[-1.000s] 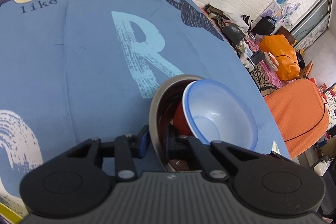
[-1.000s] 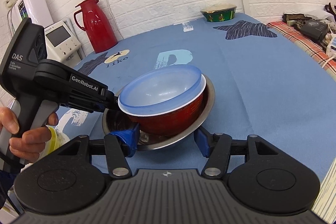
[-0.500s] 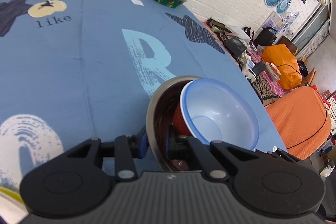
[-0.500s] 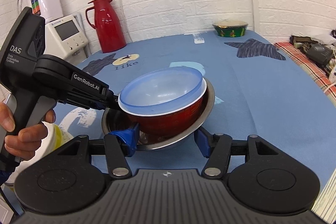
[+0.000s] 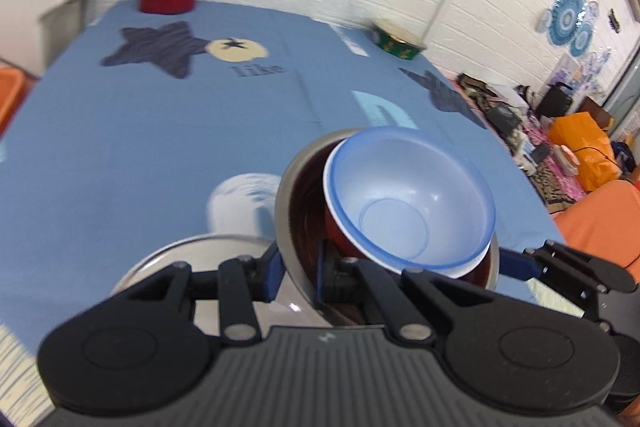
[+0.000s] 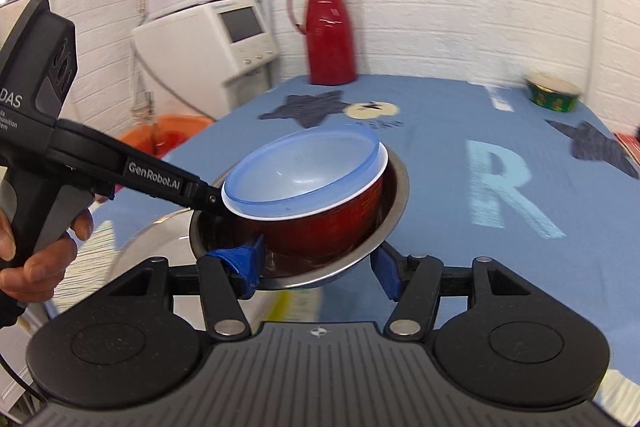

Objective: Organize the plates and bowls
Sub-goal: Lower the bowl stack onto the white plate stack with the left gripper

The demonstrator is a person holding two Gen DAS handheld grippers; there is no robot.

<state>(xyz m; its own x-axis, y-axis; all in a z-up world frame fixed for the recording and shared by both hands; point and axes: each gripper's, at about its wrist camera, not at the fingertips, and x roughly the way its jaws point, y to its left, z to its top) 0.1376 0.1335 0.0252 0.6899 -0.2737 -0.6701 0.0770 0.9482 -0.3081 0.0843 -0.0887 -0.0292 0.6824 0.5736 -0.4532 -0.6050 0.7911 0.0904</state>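
Three nested bowls are hanging tilted above the blue tabletop, near its front edge. Largest, the steel bowl is carrying the stack. Inside it the red bowl is sitting, and inside that the translucent blue bowl is resting, its rim just above the red bowl's white lip.

Below the stack, at the front edge of the tabletop, another steel bowl is lying, blurred.

The left gripper is clamping the steel bowl's rim, one blue pad outside the wall and the other inside. In the right wrist view a hand is holding that tool by its grip. The right gripper is standing with its jaws apart; the bowl's underside is lying between them, and whether the pads are touching it I cannot tell.

At the far edge a red thermos jug is standing upright, and a green patterned bowl is sitting toward the far right corner, well apart from the stack.
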